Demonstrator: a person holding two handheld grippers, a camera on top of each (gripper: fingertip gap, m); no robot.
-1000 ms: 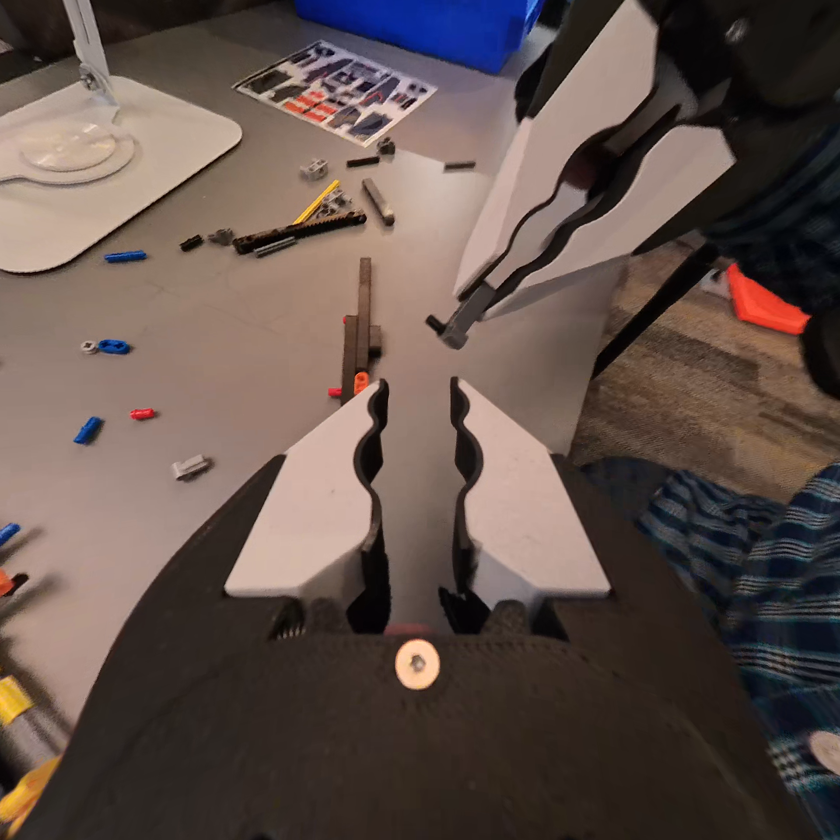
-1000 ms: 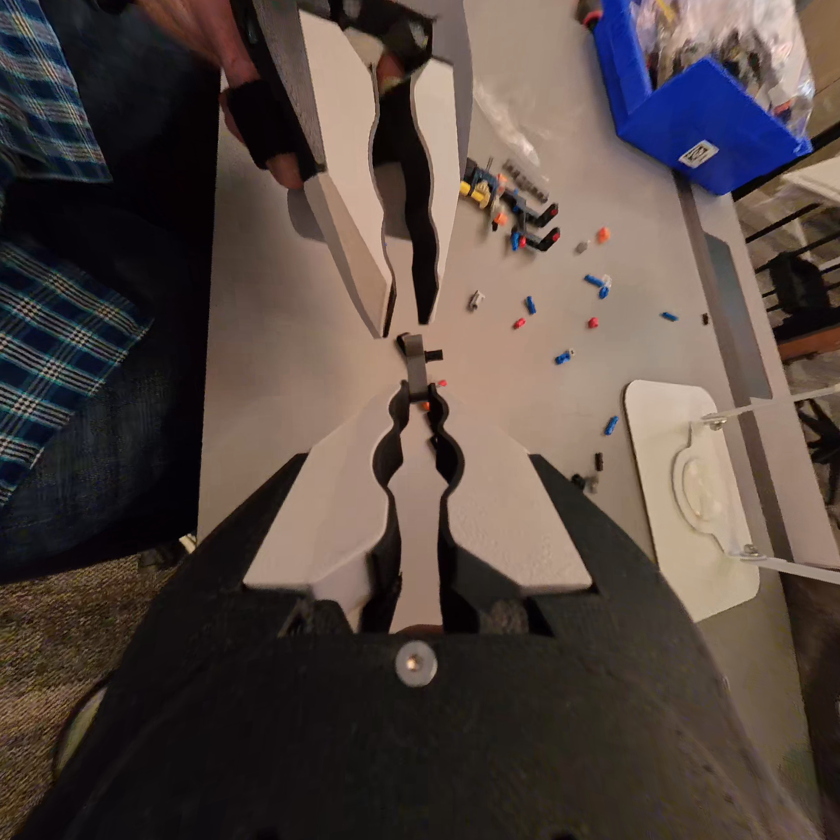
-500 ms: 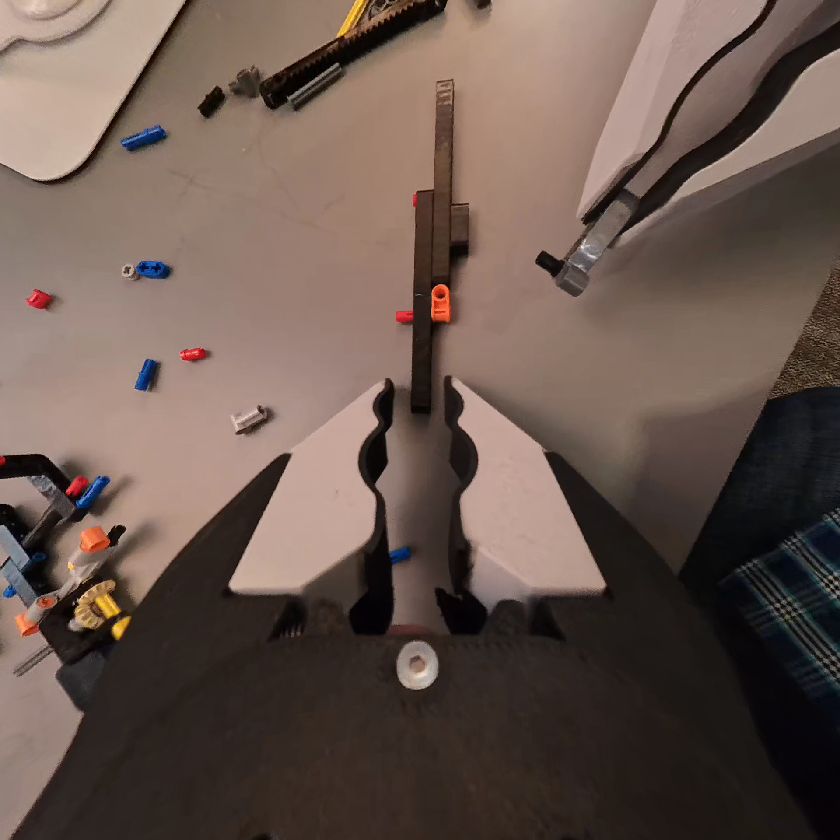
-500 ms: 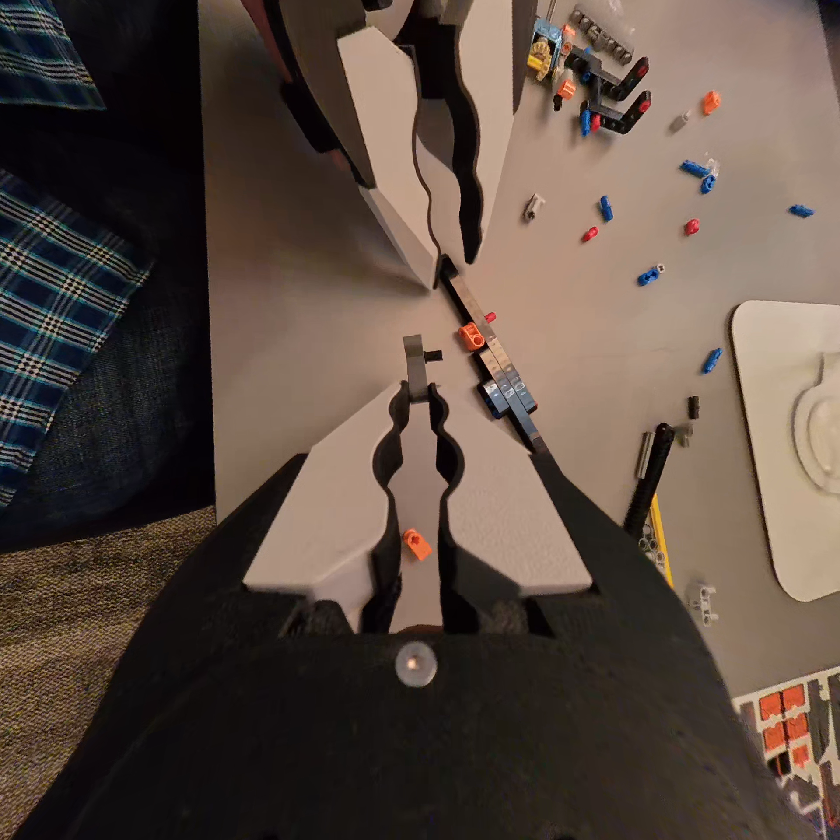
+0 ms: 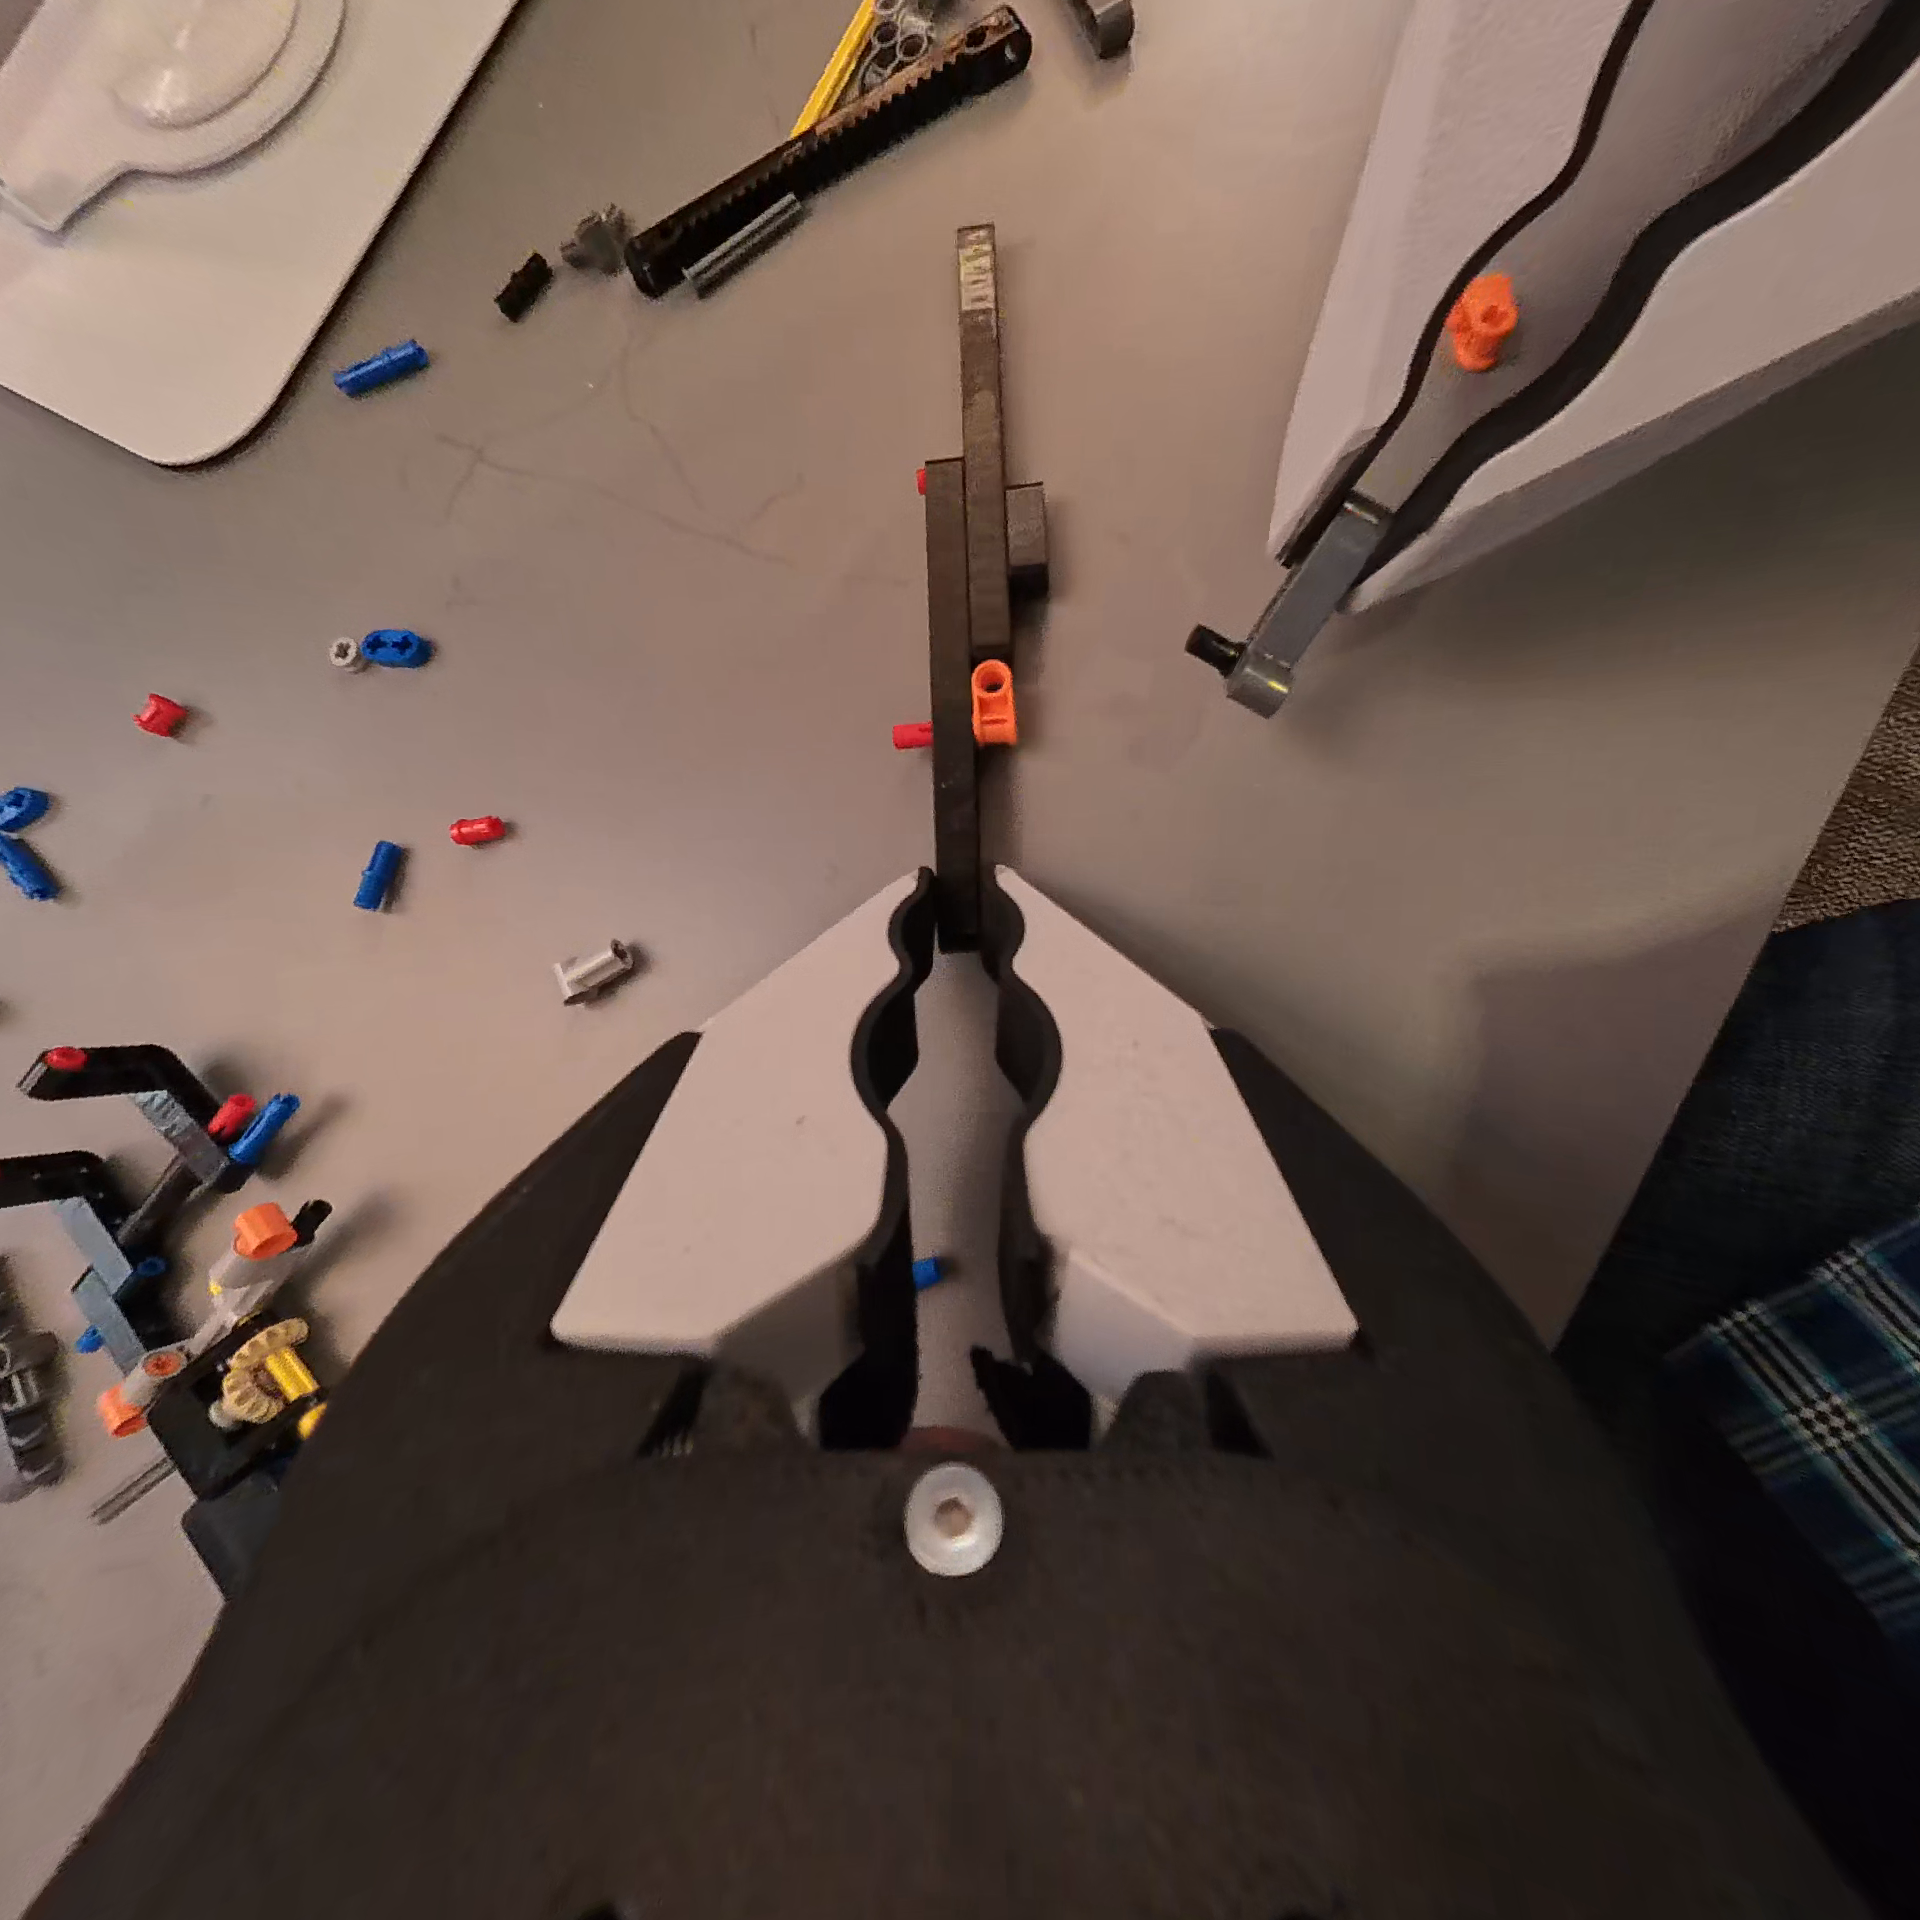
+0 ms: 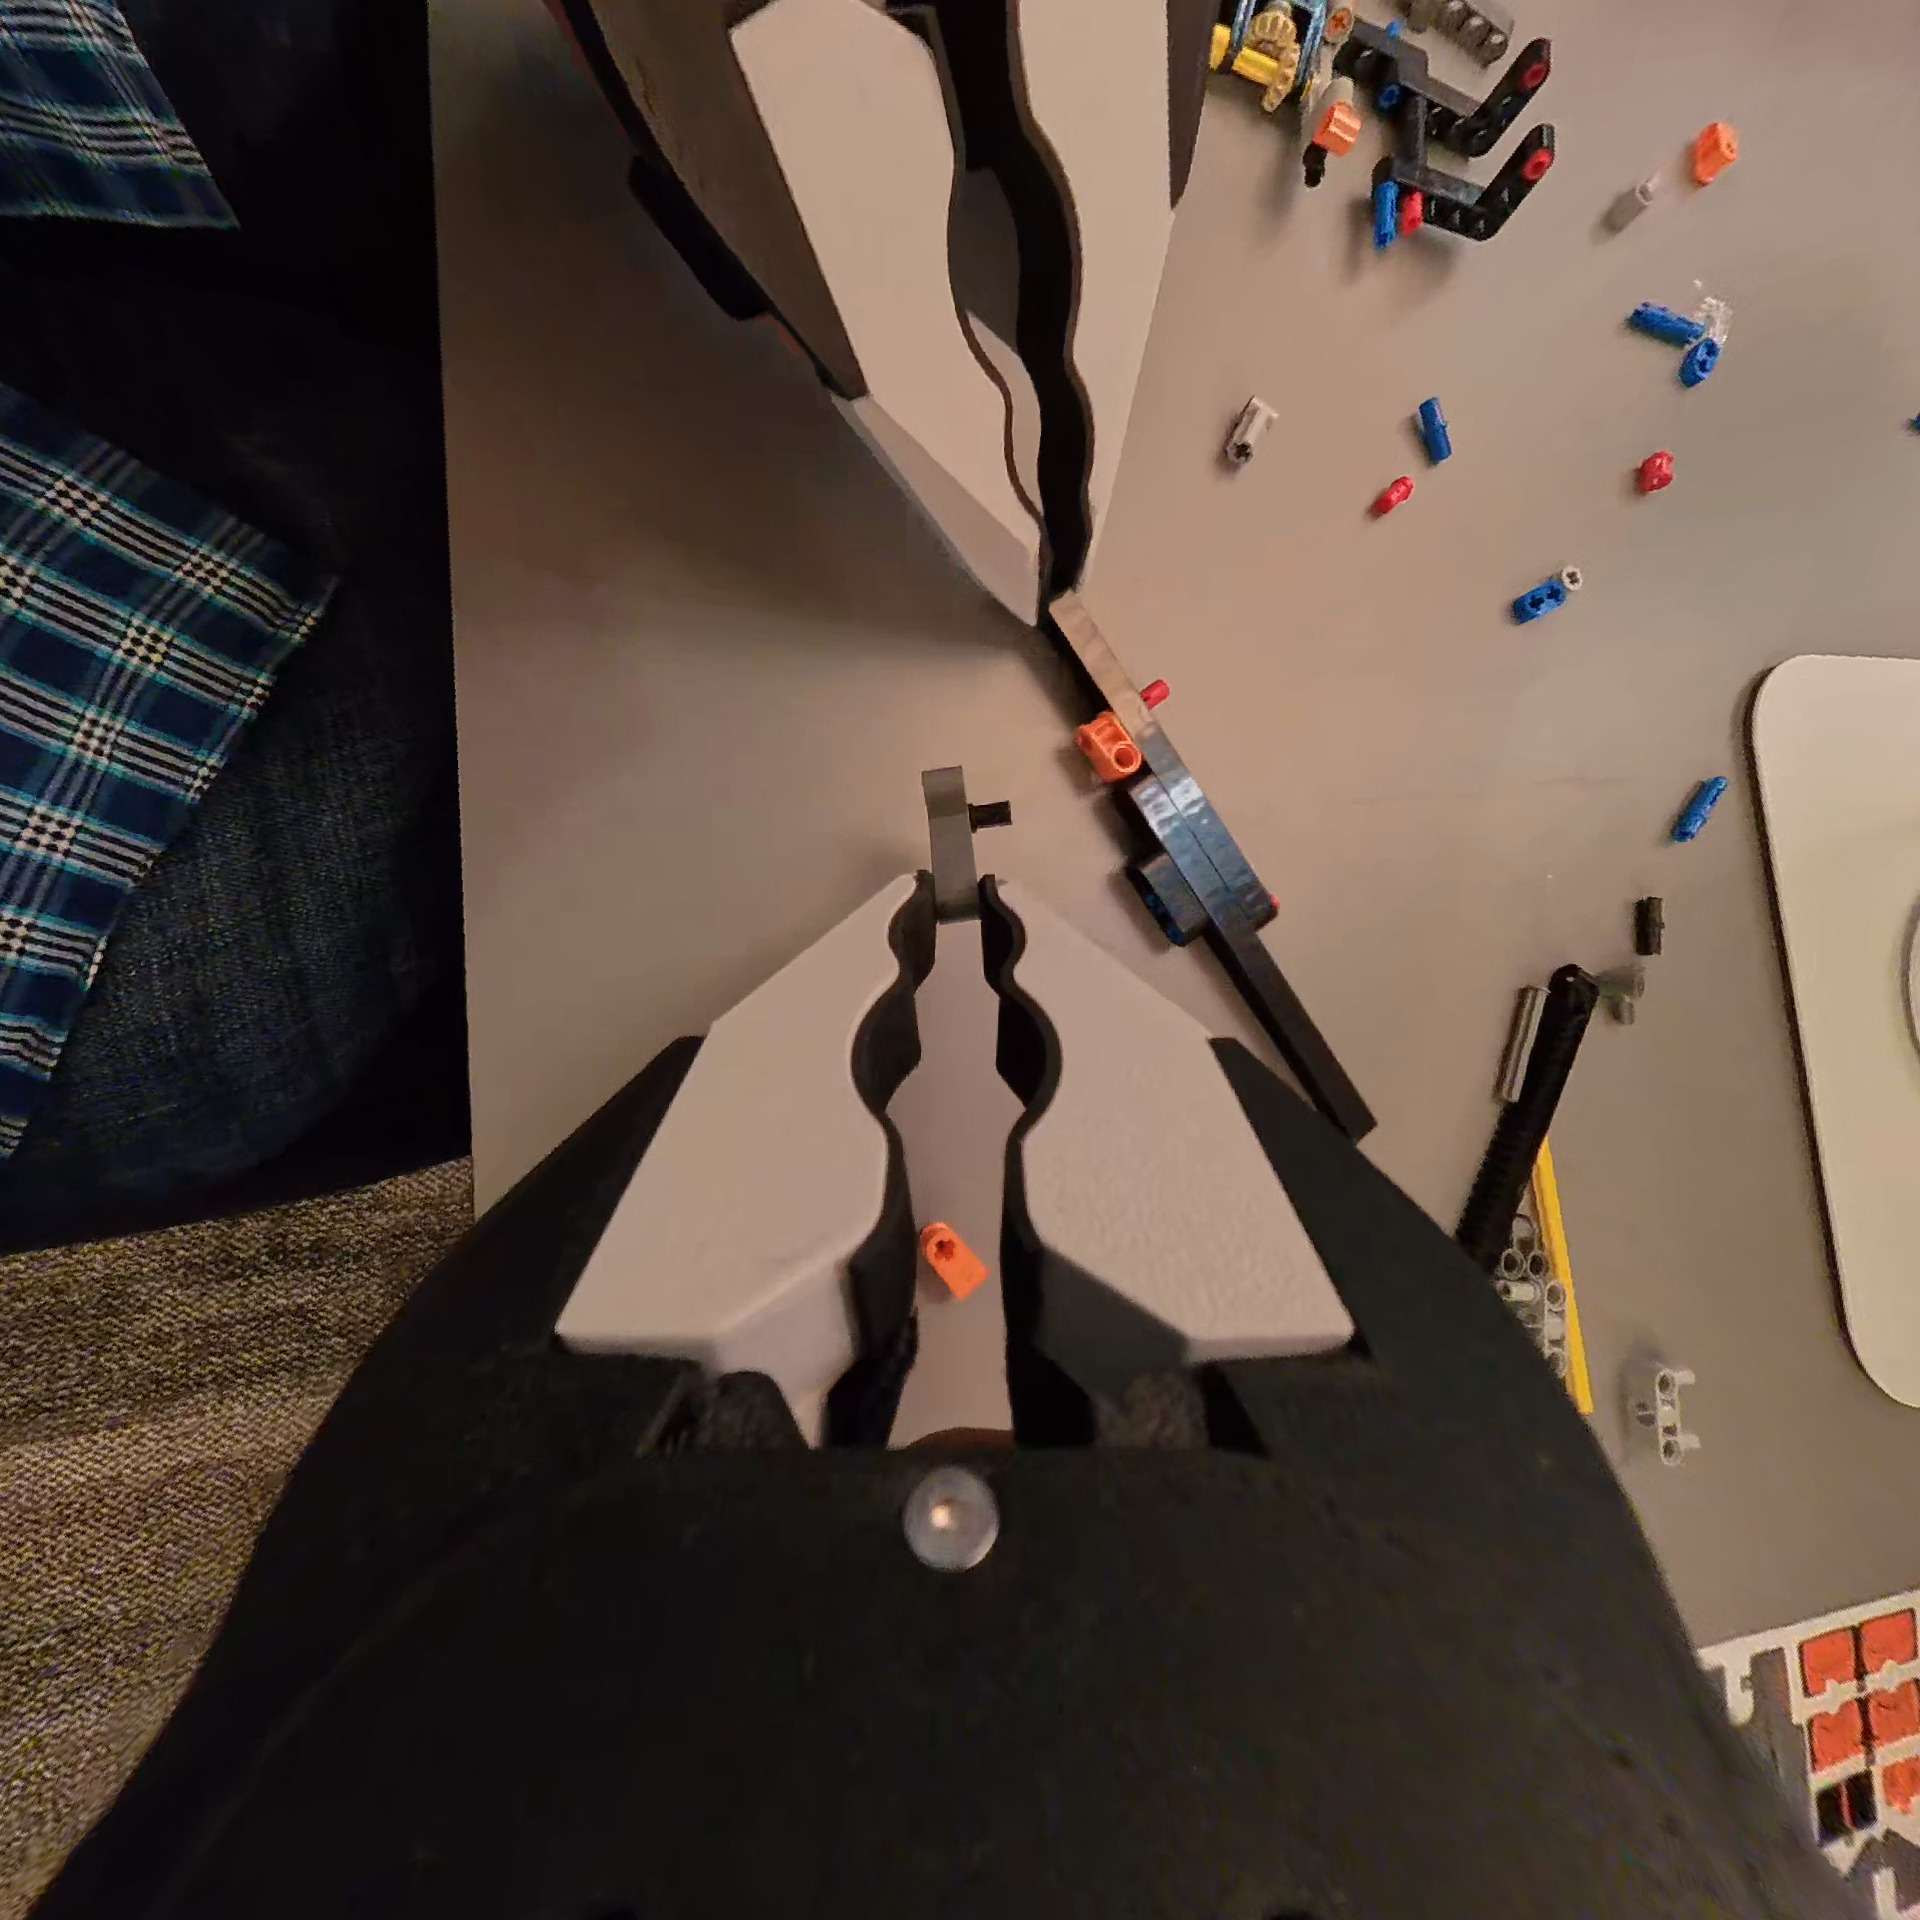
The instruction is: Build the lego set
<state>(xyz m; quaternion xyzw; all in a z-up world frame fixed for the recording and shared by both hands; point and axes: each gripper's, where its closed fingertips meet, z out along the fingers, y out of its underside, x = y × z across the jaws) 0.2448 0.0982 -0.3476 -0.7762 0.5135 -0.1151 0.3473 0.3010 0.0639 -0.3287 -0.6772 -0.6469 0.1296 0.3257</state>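
Note:
A long black beam assembly (image 5: 956,727) lies on the grey table (image 5: 623,582), with an orange connector (image 5: 992,701) and red pins on its sides. My left gripper (image 5: 956,904) is shut on its near end. In the right wrist view the left gripper (image 6: 1049,592) reaches down from the top onto the end of the assembly (image 6: 1174,810). My right gripper (image 6: 951,894) is shut on a short grey beam (image 6: 948,842) with a black pin, held just beside the assembly. In the left wrist view that grey beam (image 5: 1278,634) shows at upper right. A loose orange connector (image 6: 951,1259) lies under the right gripper.
A white pad (image 5: 156,260) lies at the far left. A black toothed rack (image 5: 831,145) and a partial build (image 5: 156,1247) lie nearby, among loose blue and red pins. A sticker sheet (image 6: 1849,1714) sits at one corner. The table edge and a person's plaid clothing (image 5: 1818,1403) are close on the right. Left tips to right tips: about 7 cm. My right tips are roughly 8 cm from the loose orange connector (image 6: 951,1259). Seen from the left wrist view (image 5: 1482,309) as well.
My left gripper came down and forward to the black assembly and closed on its near end. My right gripper kept the grey beam and now sits closer beside the assembly.

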